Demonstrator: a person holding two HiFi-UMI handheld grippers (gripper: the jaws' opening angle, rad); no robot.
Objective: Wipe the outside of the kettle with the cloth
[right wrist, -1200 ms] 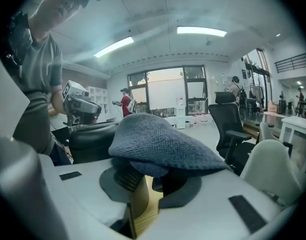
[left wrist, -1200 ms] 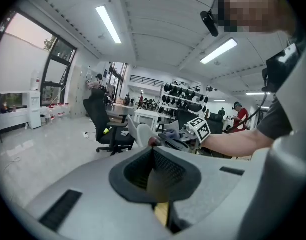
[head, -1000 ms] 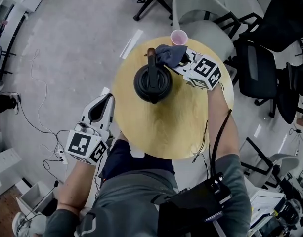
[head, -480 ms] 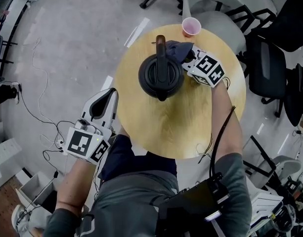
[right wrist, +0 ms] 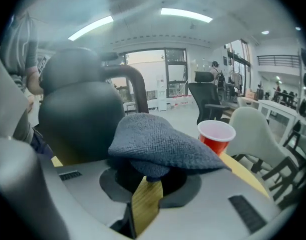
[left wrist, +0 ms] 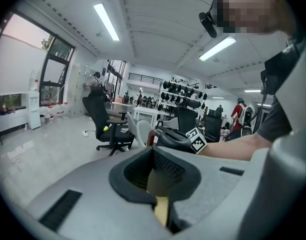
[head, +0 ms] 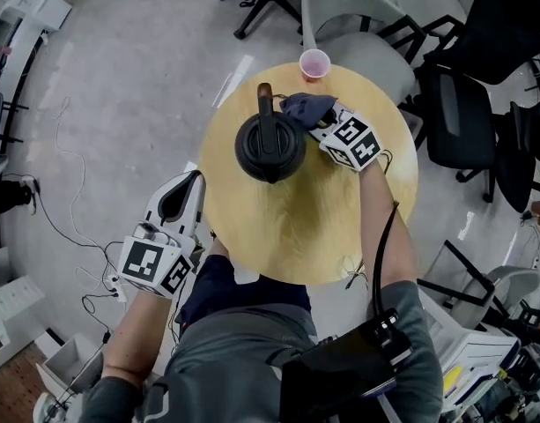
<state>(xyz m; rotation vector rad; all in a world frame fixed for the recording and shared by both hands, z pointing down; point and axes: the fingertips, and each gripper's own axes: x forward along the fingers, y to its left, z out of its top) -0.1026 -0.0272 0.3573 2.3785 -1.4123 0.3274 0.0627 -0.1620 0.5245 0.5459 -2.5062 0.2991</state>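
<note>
Kettle (head: pixel 270 146) stands upright on the round wooden table (head: pixel 296 227), in the upper middle of the head view. It is black, glossy and round-bodied. Its handle bar crosses the lid along the frame's top-to-bottom line, with one end reaching past the body toward the top edge.

A dark blue-grey knitted cloth (head: pixel 306 107) touches the kettle's upper-right side. The right gripper (head: pixel 317 122) holds the cloth, its fingers closed on a fold of it. A red cup (head: pixel 315 63) stands just beyond, near the table's top edge.

The left gripper (head: pixel 186 194) hangs off the table's lower-left edge, well apart from the kettle. Its fingers are drawn together with nothing between them.

Compared with a second ago, the kettle keeps its place on the table. The right gripper's marker cube lies slightly closer to the kettle, and the left gripper has stayed put.
</note>
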